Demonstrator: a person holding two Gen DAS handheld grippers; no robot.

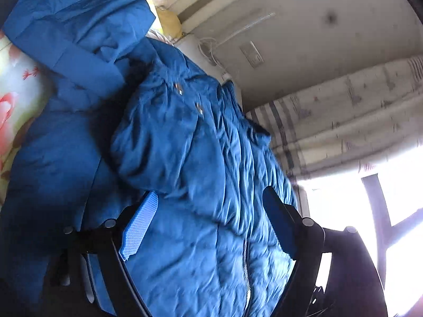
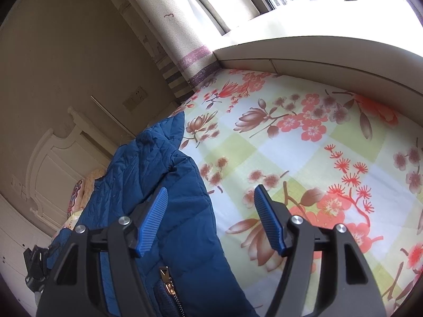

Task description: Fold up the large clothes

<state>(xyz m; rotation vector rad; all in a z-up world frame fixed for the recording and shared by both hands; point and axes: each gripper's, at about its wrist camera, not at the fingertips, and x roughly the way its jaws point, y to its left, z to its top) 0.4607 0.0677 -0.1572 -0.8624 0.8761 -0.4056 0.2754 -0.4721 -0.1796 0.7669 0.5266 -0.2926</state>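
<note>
Jacket [image 2: 148, 185] lies on bed [image 2: 304, 142], at left in right wrist view; bare sheet to its right. Window ledge [image 2: 317, 52] behind bed; curtain [image 2: 169, 34] at ledge's left end. Headboard [image 2: 50, 158] far left, pillow [image 2: 91, 182] between it and jacket. Left wrist view: jacket fills centre, curtain and window [image 1: 383, 211] right.

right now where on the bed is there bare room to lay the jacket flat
Free: the floral sheet between the blue jacket and the window ledge, ahead of the open right claw. Crowded: the headboard side, where the jacket is bunched.
</note>
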